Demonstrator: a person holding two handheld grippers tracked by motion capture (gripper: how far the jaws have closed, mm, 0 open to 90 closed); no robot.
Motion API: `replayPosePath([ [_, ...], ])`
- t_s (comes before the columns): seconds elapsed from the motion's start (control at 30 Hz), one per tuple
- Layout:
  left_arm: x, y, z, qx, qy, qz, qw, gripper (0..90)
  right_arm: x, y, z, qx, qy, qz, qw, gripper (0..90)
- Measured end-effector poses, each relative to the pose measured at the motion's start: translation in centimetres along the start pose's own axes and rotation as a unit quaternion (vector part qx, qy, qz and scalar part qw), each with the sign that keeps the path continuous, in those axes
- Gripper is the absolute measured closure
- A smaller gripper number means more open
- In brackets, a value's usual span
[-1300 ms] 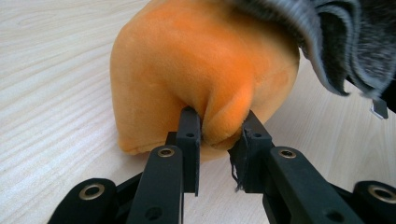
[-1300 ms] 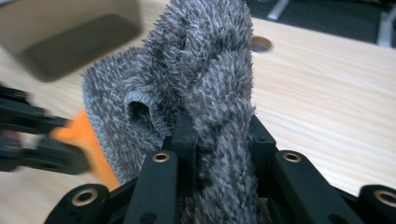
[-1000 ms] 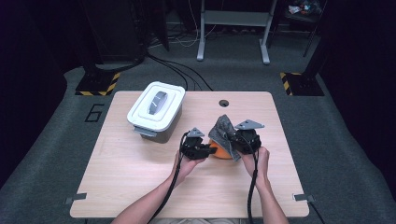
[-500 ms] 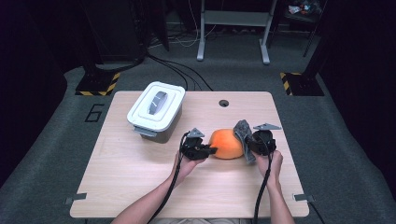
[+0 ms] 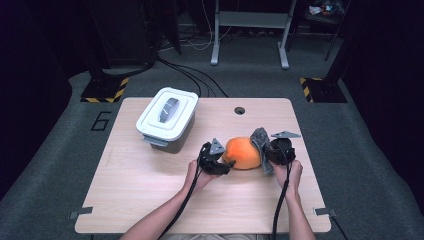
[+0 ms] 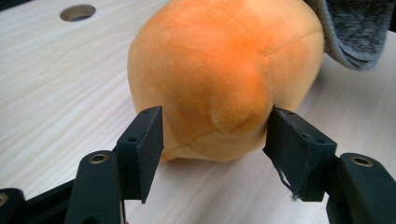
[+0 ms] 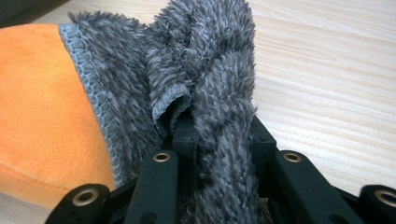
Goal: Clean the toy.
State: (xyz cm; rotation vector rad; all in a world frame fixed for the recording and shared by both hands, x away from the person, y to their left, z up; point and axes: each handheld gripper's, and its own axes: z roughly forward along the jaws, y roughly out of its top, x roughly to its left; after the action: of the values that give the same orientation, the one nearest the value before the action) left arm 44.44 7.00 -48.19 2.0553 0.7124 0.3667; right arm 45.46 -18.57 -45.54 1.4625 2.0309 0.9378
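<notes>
A round orange plush toy [image 5: 242, 152] lies on the wooden table [image 5: 150, 190], near its middle. My left gripper [image 5: 227, 162] is at the toy's left end. Its jaws have just been opening and now stand apart on either side of that end of the plush toy [image 6: 219, 70], so the left gripper [image 6: 215, 140] is open. A fuzzy grey cloth [image 5: 260, 140] drapes over the toy's right side. My right gripper [image 5: 265, 152] is shut on a bunched fold of the grey cloth [image 7: 210, 79], right beside the orange toy [image 7: 37, 107].
A white lidded container [image 5: 167, 117] with a grey handle stands at the back left of the table. A round cable hole [image 5: 239, 110] sits near the far edge. Bare wood stretches along the front and left of the table.
My right gripper has moved to the right with the grey cloth, pulling it off the top of the orange toy and uncovering it. The left hand has stayed in place.
</notes>
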Motion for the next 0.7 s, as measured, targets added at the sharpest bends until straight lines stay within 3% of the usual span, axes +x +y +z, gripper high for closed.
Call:
replayPosePath([
  [0.1, 0.1, 0.0, 0.1, -0.012, -0.009, 0.005, 0.9999, 61.4, 0.0, 0.1, 0.0, 0.000, -0.001, -0.002, 1.0000, 71.0],
  [0.2, 0.3, 0.1, -0.1, -0.016, -0.016, -0.018, 0.9996, 71.5, -0.1, 0.3, -0.2, -0.006, 0.002, 0.000, 1.0000, 71.1],
  [0.37, 0.7, 0.2, -0.6, -0.008, -0.037, -0.063, 0.9973, 74.0, 0.5, 0.9, -1.9, -0.031, 0.010, -0.009, 0.9994, 71.0],
  [0.5, 1.0, 0.4, -0.9, -0.005, -0.053, -0.095, 0.9941, 73.9, 2.4, 1.8, -3.4, -0.053, 0.035, -0.027, 0.9976, 71.0],
  [0.63, 1.0, 0.6, -1.1, 0.001, -0.057, -0.103, 0.9931, 73.7, 5.0, 2.7, -4.1, -0.065, 0.063, -0.059, 0.9942, 70.9],
  [0.7, 1.1, 0.5, -1.1, 0.002, -0.057, -0.106, 0.9927, 73.7, 6.1, 2.9, -3.8, -0.057, 0.064, -0.078, 0.9933, 70.9],
])
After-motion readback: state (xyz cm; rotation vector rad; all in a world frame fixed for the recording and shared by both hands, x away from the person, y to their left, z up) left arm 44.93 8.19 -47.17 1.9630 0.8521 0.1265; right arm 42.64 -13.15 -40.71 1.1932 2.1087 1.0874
